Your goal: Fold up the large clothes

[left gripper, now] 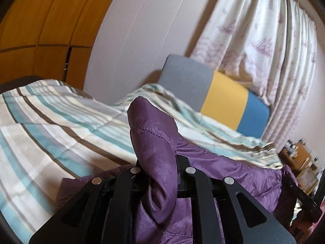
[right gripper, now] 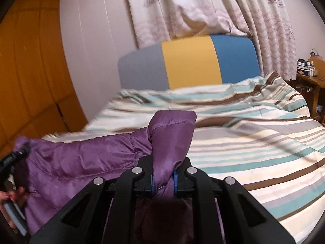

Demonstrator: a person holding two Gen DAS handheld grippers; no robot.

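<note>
Left gripper (left gripper: 157,180) sits at the bottom middle of its own view, and its two black fingers are pinching a fat fold of the purple jacket (left gripper: 154,142). That fold sticks up like a thumb in the middle of the frame. More of the jacket runs off to the lower right, where the edge of the other tool shows dark and blurry. Behind it lies the striped blanket (left gripper: 50,122), filling the left and middle. A wood closet (left gripper: 40,20) is at the upper left, and a curtain (left gripper: 254,30) hangs at the upper right, with a gray, yellow and blue headboard (left gripper: 223,101) under it.

Right gripper (right gripper: 163,180) is at the bottom middle of its view too. Its blue pads (right gripper: 174,180) squeeze another bunch of the jacket, which pokes up above them. From there the jacket stretches to the lower left of the frame, where the left tool and some of the person's fingers peek in.

I think the jacket is held up by two spots, just over the bed, so the fold has only started. Next, both hands likely need to lower it and spread it flat on the blanket. They should keep the pull even, because the puffy, slippery cloth may slide out or bunch up.
</note>
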